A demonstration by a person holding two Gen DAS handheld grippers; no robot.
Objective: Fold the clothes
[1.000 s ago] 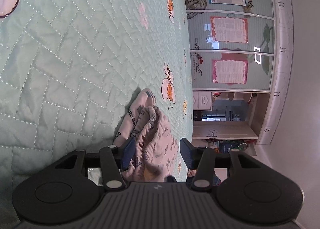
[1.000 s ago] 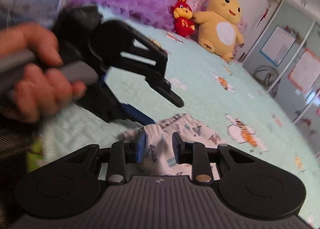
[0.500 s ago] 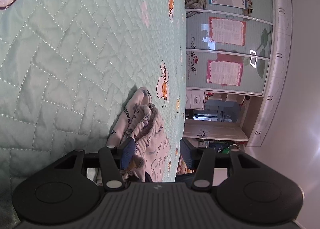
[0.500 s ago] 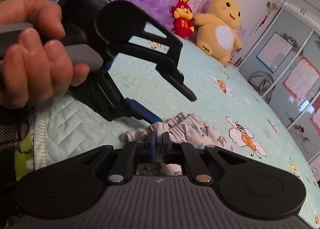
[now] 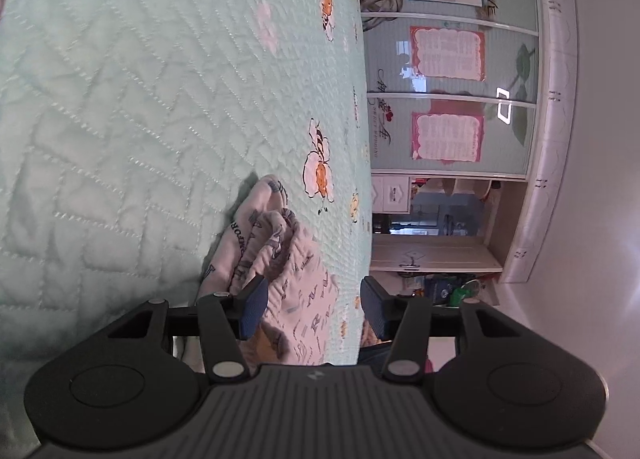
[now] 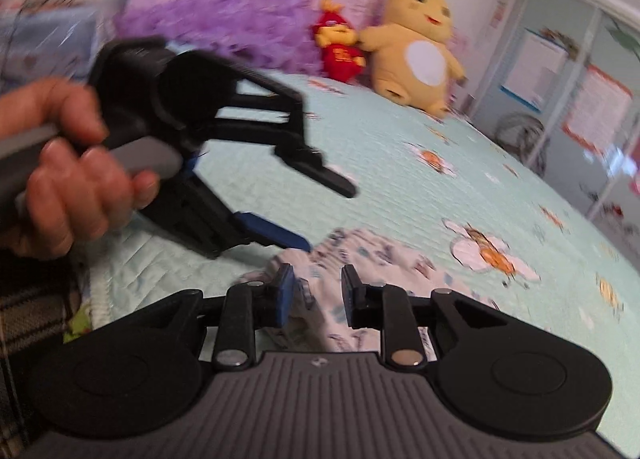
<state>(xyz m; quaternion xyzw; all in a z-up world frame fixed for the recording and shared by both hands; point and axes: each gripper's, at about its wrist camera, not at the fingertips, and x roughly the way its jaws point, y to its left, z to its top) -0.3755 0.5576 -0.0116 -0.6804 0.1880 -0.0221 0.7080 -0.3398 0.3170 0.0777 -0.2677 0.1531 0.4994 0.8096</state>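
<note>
A small white garment [image 5: 280,255] printed with grey-blue letters lies bunched on the mint quilted bedspread [image 5: 140,99], close to the bed's edge. My left gripper [image 5: 314,311] stands open astride its crumpled end, the cloth lying loose between the blue pads. In the right wrist view the same garment [image 6: 384,255] lies just ahead. My right gripper [image 6: 316,293] is open, with a fold of the cloth between its fingers but not pinched. A hand [image 6: 76,175] holds the left gripper [image 6: 320,215], open, just above the garment's left end.
A yellow plush toy [image 6: 416,59] and a red one [image 6: 340,55] sit at the head of the bed beside purple fluffy fabric [image 6: 240,19]. Wardrobe doors [image 5: 448,71] with posters stand beyond the bed edge. The bedspread stretches wide to the right of the garment.
Half a second ago my right gripper was shut on a fold of the garment; it has now opened again. The left gripper stayed open and shifted only slightly over the cloth.
</note>
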